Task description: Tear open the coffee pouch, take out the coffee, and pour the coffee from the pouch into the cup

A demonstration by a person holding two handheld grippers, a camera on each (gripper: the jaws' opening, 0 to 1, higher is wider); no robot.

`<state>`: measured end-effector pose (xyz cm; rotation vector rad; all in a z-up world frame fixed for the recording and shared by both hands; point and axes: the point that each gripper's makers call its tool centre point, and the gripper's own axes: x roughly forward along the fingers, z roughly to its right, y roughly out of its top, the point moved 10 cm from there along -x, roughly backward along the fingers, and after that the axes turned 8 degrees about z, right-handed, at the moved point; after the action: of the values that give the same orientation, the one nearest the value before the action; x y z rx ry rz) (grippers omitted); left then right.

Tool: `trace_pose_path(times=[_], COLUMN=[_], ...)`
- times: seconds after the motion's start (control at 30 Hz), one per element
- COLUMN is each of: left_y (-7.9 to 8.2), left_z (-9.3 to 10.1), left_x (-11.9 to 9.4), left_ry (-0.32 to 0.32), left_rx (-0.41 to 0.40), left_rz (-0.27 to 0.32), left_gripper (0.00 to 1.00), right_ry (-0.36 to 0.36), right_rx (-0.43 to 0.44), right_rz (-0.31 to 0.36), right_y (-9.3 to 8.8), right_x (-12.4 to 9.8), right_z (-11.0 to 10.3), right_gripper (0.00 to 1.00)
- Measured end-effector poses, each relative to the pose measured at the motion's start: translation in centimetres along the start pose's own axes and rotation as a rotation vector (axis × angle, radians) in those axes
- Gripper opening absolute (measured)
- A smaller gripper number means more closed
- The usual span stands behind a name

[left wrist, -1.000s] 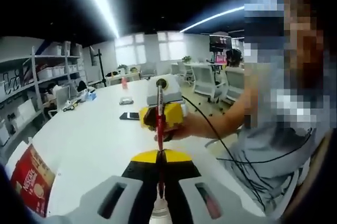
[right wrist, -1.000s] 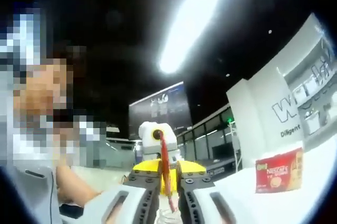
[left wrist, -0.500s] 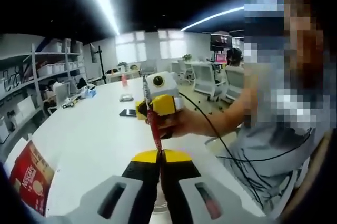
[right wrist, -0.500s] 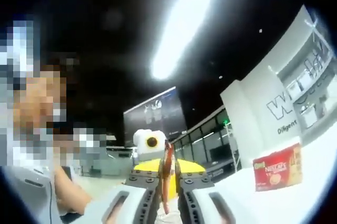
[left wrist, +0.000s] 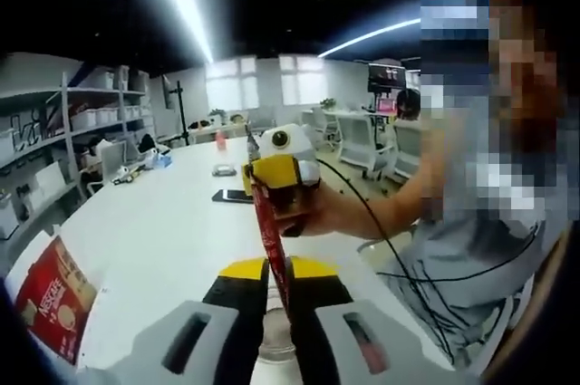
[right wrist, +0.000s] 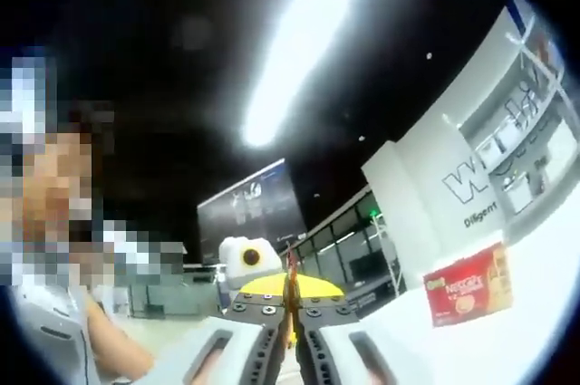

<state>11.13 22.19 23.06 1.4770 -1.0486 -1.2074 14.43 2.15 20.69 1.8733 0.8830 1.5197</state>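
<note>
Both grippers, left and right, clamped on the red coffee pouch stretched between them above the cup, so risking a crooked tear dumping powder across the table.

— What do you count?
— I count one coffee pouch, two tools, one red box left of the pouch.
— On the worktop?
— One phone beyond the pouch, one cup.
</note>
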Motion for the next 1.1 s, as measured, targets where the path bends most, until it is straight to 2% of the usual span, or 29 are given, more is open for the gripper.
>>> trace_pose_path(times=[0.07, 0.2, 0.3, 0.43, 0.5, 0.63, 0.7, 0.77, 0.8, 0.87, 0.93, 1.03, 1.1], left_y=[0.0, -0.2, -0.1, 0.0, 0.0, -0.1, 0.0, 0.1, 0.1, 0.2, 0.3, 0.0, -0.5], left_z=[-0.2, -0.1, 0.0, 0.1, 0.1, 0.2, 0.0, -0.1, -0.1, -0.1, -0.1, -0.3, -0.1], left_x=[0.2, 0.2, 0.2, 0.2, 0.3, 0.4, 0.4, 0.3, 0.2, 0.0, 0.0, 0.0, 0.0], left_ry=[-0.004, -0.033, -0.048, -0.064, -0.07, -0.072, -0.062, -0.054, -0.051, -0.062, -0.066, -0.056, -0.06], left_rx=[-0.008, -0.009, -0.015, -0.022, -0.025, -0.034, -0.029, -0.019, -0.016, -0.007, -0.011, -0.045, -0.051], left_rz=[0.012, 0.01, 0.021, 0.027, 0.021, 0.02, 0.032, 0.058, 0.064, 0.097, 0.109, 0.074, 0.014], left_gripper=[0.05, 0.04, 0.04, 0.04, 0.04, 0.04, 0.04, 0.04, 0.04, 0.04, 0.04, 0.04, 0.05], right_ry=[0.027, 0.056, 0.101, 0.154, 0.171, 0.159, 0.123, 0.088, 0.086, 0.103, 0.111, 0.102, 0.078], right_rx=[-0.012, -0.029, -0.016, -0.059, -0.082, -0.098, -0.078, 0.01, 0.033, 0.171, 0.241, 0.235, 0.178], right_rz=[0.007, -0.002, -0.042, -0.135, -0.148, -0.156, -0.141, -0.078, -0.06, 0.02, 0.048, 0.03, -0.041], right_y=[0.2, 0.1, -0.7, -1.9, -2.1, -1.9, -1.7, -1.8, -2.0, -2.4, -2.7, -3.0, -3.3], right_x=[-0.1, -0.2, -0.3, -0.2, 0.0, 0.0, 0.0, -0.1, -0.1, -0.1, -0.1, 0.0, 0.0], right_z=[0.2, 0.1, -0.3, -0.9, -1.1, -0.9, -0.8, -0.6, -0.6, -0.4, 0.0, 0.3, 0.3], right_gripper=[0.05, 0.19, 0.2, 0.13, 0.07, 0.02, 0.02, 0.01, 0.01, 0.01, 0.01, 0.01, 0.01])
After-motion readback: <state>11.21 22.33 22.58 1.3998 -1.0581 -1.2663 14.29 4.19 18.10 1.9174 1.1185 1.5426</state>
